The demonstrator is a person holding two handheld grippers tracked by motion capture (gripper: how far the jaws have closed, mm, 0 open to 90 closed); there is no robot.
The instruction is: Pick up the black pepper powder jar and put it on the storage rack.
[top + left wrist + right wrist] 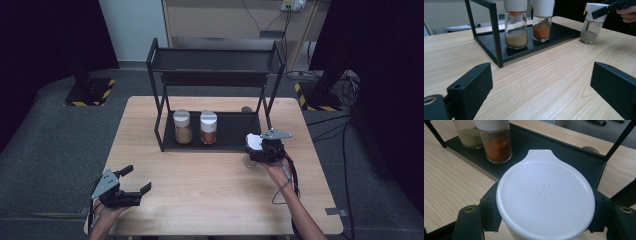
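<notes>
Currently the left gripper sits near the tabletop's near-left corner, jaws spread wide with nothing between them, just bare wood. It points across the tabletop toward the rack.

Right gripper is further in, right of centre, just off the rack's front-right corner. Its jaws are clamped on the white cap of a spice jar, one pad on each side of the cap. In the left gripper view the jar stands upright on the tabletop with a greyish powder in the bottom, just beside the rack's tray but outside it.

Black two-tier rack stands at the middle of the tabletop's far half. On its lower tray: a jar of tan powder on the left and a jar of orange-red powder to its right, close together, both upright with white caps. Upper shelf looks bare from the high view.

A small round dark thing lies on the tabletop behind the rack, near the far edge; can't tell what it is.
</notes>
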